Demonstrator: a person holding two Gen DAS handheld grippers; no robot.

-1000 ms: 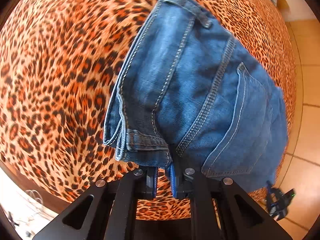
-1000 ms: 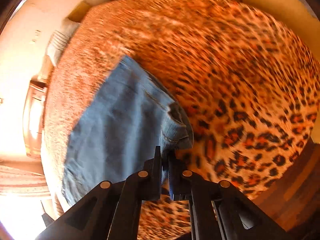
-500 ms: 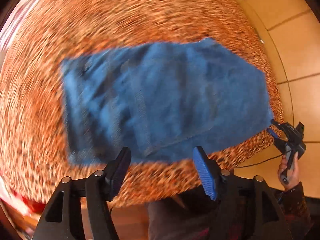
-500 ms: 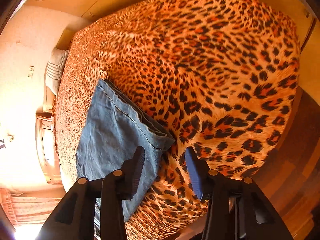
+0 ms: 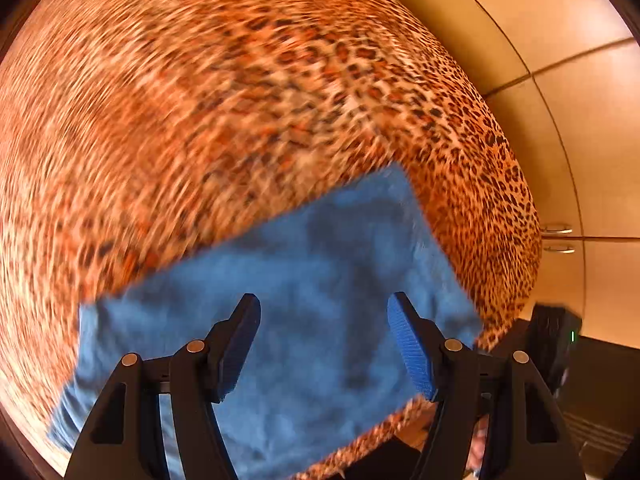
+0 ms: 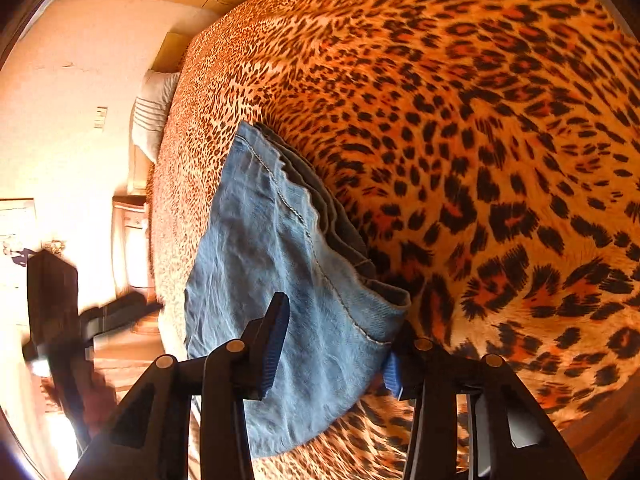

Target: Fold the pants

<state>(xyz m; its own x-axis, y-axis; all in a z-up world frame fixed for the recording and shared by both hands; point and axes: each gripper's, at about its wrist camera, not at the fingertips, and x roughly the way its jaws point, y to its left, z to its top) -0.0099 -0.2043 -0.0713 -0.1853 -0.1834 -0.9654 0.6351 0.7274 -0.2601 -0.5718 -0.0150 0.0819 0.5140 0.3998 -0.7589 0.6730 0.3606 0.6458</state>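
1. We held the left gripper (image 5: 322,344) with its jaws spread wide and nothing between them, above the jeans (image 5: 304,292).
2. Our right gripper (image 6: 334,344) was likewise released, its fingers straddling the jeans' hemmed corner (image 6: 380,300); whether they touched the cloth, we could not tell.
3. The jeans lay folded into a flat stack near the edge of the leopard-print bedspread (image 6: 500,140).
4. Beyond, a white pillow (image 6: 154,116) lay at the bed's far end.

A leopard-print bedspread (image 6: 480,140) covered the whole bed. A white striped pillow (image 6: 154,116) sat at the far end by a pale wall (image 6: 72,92), and wooden wardrobe doors (image 5: 568,80) with metal handles (image 5: 558,229) stood alongside.
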